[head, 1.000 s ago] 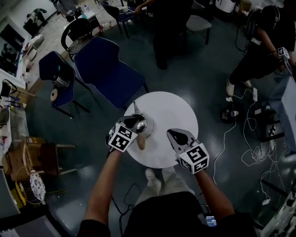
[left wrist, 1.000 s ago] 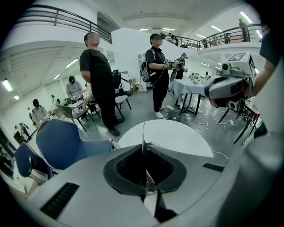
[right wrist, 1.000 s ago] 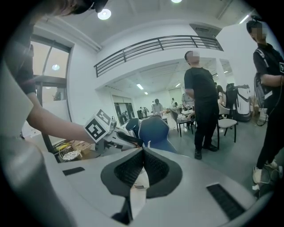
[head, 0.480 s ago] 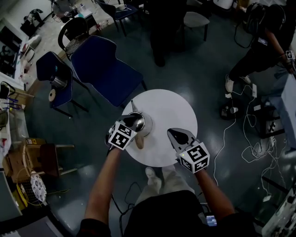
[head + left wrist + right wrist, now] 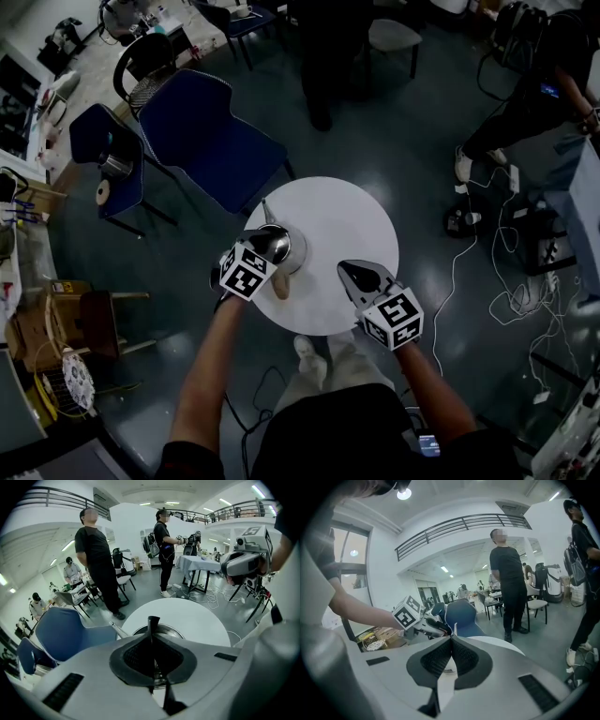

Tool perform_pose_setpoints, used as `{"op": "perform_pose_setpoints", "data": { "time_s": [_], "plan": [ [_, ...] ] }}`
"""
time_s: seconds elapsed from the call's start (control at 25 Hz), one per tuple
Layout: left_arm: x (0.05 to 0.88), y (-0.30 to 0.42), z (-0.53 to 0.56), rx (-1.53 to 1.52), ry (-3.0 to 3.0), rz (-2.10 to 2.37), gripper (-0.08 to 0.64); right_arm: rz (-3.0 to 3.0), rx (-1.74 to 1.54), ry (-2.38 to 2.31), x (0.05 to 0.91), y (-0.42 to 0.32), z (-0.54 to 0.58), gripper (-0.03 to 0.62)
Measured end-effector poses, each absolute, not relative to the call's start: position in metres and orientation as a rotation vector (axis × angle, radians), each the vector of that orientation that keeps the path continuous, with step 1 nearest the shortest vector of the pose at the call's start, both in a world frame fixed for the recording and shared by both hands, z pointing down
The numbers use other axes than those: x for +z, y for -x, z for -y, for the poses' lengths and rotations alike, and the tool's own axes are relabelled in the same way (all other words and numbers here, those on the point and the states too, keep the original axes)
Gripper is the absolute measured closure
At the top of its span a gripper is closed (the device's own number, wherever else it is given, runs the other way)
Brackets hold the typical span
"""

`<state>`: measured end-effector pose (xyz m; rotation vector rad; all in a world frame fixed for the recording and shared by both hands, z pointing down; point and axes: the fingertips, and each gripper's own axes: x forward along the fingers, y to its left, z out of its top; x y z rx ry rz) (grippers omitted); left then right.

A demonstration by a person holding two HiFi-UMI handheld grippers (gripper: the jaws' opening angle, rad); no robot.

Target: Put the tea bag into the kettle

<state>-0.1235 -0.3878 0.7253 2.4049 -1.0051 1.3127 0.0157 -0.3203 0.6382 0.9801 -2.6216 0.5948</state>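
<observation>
A steel kettle (image 5: 298, 251) with a thin spout stands on the left part of the round white table (image 5: 342, 211); a tan handle-like piece (image 5: 281, 286) lies at its near side. My left gripper (image 5: 274, 247) hovers right over the kettle's open mouth (image 5: 165, 630), jaws pressed together. I see no tea bag in any view. In its own view the left gripper (image 5: 152, 624) looks down into the rim. My right gripper (image 5: 349, 270) hangs over the table's right half, also shut with nothing visible between its jaws (image 5: 452, 637).
A blue chair (image 5: 202, 141) stands just behind the table, with a smaller blue one (image 5: 108, 155) further left. People stand at the back (image 5: 328, 56) and at the right (image 5: 525, 94). Cables (image 5: 506, 272) trail on the floor to the right.
The head view has drifted slightly. Both grippers stay almost where they were, the left one still over the kettle.
</observation>
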Motion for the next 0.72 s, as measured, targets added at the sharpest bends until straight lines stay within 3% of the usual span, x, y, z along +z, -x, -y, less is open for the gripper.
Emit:
{"op": "perform_pose_setpoints", "data": {
  "time_s": [0.72],
  "plan": [
    [0.741,0.121,0.397,1.333,-2.387,0.970,0.537,2.607,0.634,-0.989,0.649,-0.022,0.323,0.575]
  ]
}}
